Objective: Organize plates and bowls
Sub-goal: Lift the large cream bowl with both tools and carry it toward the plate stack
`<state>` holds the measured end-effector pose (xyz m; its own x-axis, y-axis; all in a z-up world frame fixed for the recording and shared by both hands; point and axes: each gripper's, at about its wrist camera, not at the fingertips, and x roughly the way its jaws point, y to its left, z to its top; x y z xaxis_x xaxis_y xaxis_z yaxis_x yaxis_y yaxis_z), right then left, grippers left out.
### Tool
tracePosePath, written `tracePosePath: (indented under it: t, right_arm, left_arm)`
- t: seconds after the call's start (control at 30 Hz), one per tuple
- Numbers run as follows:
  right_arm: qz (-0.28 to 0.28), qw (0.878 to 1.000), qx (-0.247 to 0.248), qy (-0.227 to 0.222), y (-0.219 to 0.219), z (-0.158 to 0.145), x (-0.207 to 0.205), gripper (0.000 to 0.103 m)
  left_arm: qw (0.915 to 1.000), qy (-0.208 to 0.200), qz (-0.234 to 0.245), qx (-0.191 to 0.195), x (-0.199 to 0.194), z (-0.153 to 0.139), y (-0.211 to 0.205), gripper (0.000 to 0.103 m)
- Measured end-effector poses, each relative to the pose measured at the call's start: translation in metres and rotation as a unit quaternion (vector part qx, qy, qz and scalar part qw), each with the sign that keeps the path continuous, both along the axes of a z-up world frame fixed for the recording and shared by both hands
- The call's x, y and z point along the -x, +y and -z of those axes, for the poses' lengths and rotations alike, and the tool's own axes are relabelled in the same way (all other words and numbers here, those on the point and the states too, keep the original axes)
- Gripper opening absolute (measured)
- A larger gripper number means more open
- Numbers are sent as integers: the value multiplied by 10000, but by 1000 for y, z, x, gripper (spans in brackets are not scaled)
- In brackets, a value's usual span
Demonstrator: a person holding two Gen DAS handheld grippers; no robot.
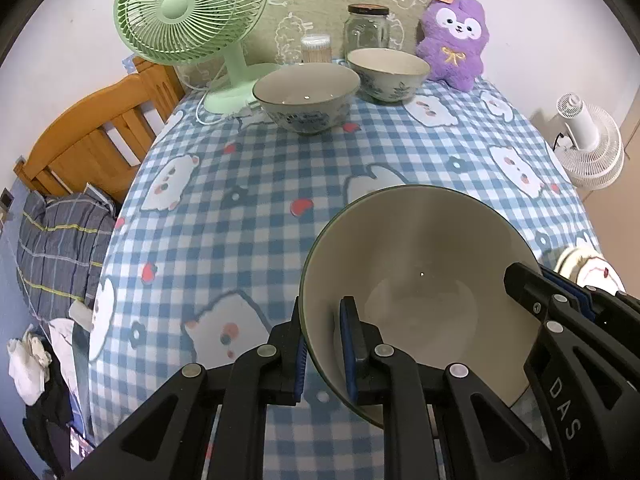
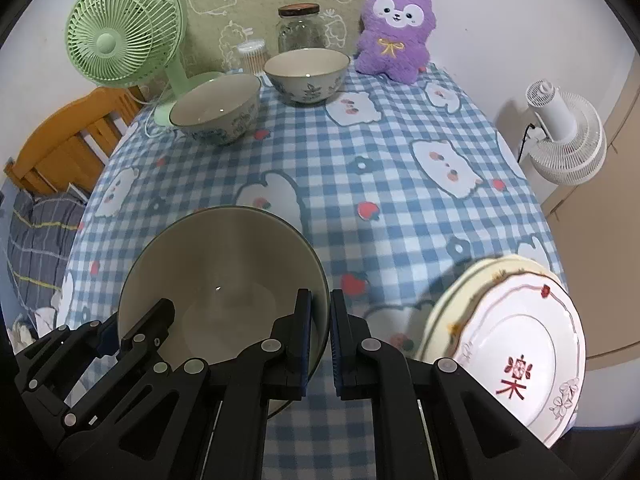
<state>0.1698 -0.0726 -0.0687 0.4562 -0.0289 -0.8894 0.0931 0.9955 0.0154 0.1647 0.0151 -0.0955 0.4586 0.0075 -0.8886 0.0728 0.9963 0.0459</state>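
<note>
**Bowl carried on two rim pinches above the cloth**

Left to right: left gripper (image 1: 324,344) clenched on the left rim of the held bowl (image 1: 420,264), one pad inside the wall, one outside. Right gripper (image 2: 320,336) clamped likewise on the opposite rim, seen in its own view. Bowl raised over the checked tablecloth (image 1: 248,184), tilted toward the cameras, empty inside.

Likely trouble: a thin glazed rim held by narrow pads at two spots only. Any drift between the two hands would twist or pry the rim out of one pinch, dropping that side onto the table. Tipping further would worsen it.

Ahead, at the far edge: near bowl (image 1: 306,96) on the left and far bowl (image 1: 388,74) just right of it, close together but whether touching cannot be told. Probably the nesting spot, so a chipping knock on lowering is possible. Crowding behind them: green fan (image 1: 188,12) with its cord, cotton-swab tub (image 1: 316,48), glass jar (image 1: 367,28), purple plush (image 1: 456,40). Far right, stacked plates (image 2: 516,344) overhanging the table edge, beside the right gripper's path; a swing outward could nudge them off. White fan (image 2: 560,136) beyond the table.
</note>
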Motion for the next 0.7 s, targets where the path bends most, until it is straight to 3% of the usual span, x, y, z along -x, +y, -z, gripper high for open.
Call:
tracePosePath:
  t: [0.7]
  right_arm:
    - [-292,9993,157,199,-17,18,40,11]
  left_arm:
    - [9993,237,-279,-42,47,21,-28,12]
